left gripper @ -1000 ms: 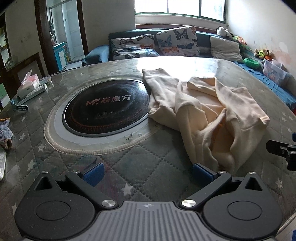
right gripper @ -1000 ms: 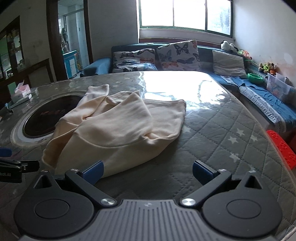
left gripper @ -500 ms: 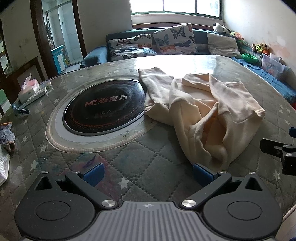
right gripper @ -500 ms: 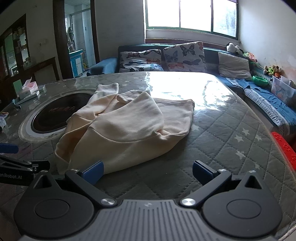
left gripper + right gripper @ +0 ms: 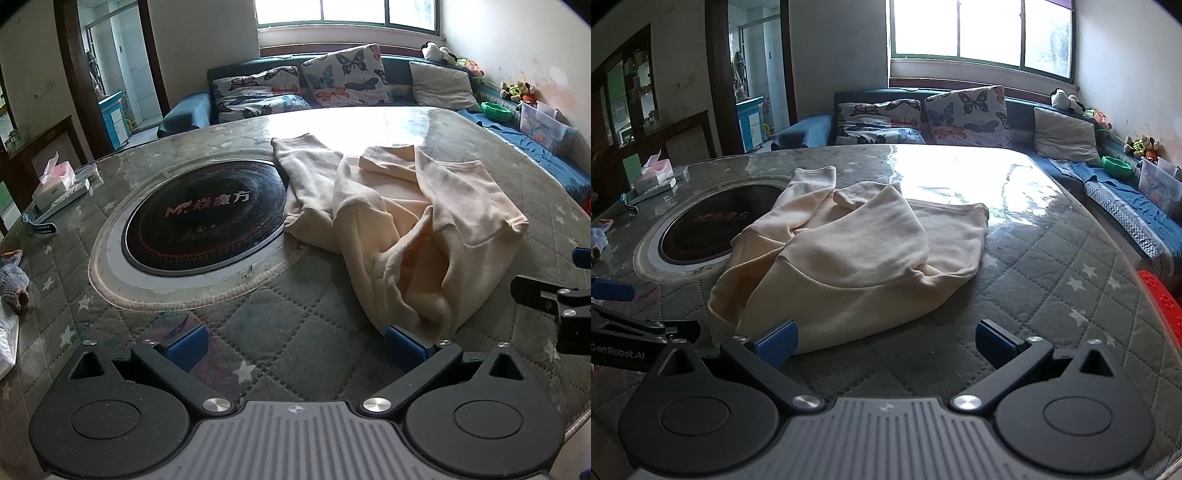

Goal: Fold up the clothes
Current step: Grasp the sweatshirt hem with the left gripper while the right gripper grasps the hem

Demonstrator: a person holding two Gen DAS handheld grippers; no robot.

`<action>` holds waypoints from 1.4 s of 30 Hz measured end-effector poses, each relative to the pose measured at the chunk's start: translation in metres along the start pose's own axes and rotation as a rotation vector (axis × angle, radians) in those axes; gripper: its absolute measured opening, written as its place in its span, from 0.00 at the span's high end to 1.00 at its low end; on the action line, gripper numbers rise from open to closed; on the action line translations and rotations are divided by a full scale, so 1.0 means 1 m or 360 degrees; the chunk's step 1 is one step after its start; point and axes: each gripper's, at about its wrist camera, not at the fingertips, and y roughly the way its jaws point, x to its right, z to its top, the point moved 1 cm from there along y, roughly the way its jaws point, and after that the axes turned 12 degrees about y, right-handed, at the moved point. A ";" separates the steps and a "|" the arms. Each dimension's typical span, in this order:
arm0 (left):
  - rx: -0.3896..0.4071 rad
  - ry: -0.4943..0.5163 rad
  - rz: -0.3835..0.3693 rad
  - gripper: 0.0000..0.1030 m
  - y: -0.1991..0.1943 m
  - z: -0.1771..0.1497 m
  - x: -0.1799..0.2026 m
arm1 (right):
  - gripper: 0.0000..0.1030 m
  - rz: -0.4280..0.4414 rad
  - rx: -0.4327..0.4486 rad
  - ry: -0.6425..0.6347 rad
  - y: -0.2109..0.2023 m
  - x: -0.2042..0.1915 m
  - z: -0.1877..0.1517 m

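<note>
A cream sweatshirt (image 5: 413,221) lies crumpled on the round quilted table (image 5: 258,325), one sleeve reaching over the black hotplate (image 5: 207,214). It also shows in the right wrist view (image 5: 857,258). My left gripper (image 5: 295,343) is open and empty, just in front of the garment's near edge, its right pad close to the cloth. My right gripper (image 5: 886,343) is open and empty, its left pad near the hem. The right gripper shows at the left view's right edge (image 5: 554,299); the left gripper shows at the right view's left edge (image 5: 628,332).
A tissue box (image 5: 55,181) and a remote lie at the table's far left. A blue knitted item (image 5: 13,280) sits at the left edge. A sofa with butterfly cushions (image 5: 332,81) stands behind the table. A red object (image 5: 1163,306) sits beside the table on the right.
Both grippers have drawn back a little and risen, so the sweatshirt looks slightly farther away. The sweatshirt has not moved. Both stay open.
</note>
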 end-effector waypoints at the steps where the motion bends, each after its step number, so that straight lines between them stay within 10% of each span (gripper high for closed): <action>1: 0.0001 0.0001 -0.0001 0.00 0.000 0.001 0.000 | 0.00 0.0002 -0.0001 -0.0001 0.000 0.000 0.001; 18: 0.0070 0.0043 -0.0014 0.00 0.005 0.031 -0.017 | 0.05 0.0033 0.0028 -0.0085 0.011 -0.003 0.029; 33: 0.0129 0.0072 -0.0144 0.01 0.042 0.083 -0.031 | 0.34 0.0080 -0.0014 -0.0129 0.076 -0.002 0.100; 42: 0.0138 0.0115 -0.0220 0.25 0.086 0.118 -0.030 | 0.52 0.0116 -0.0085 -0.0098 0.137 0.000 0.138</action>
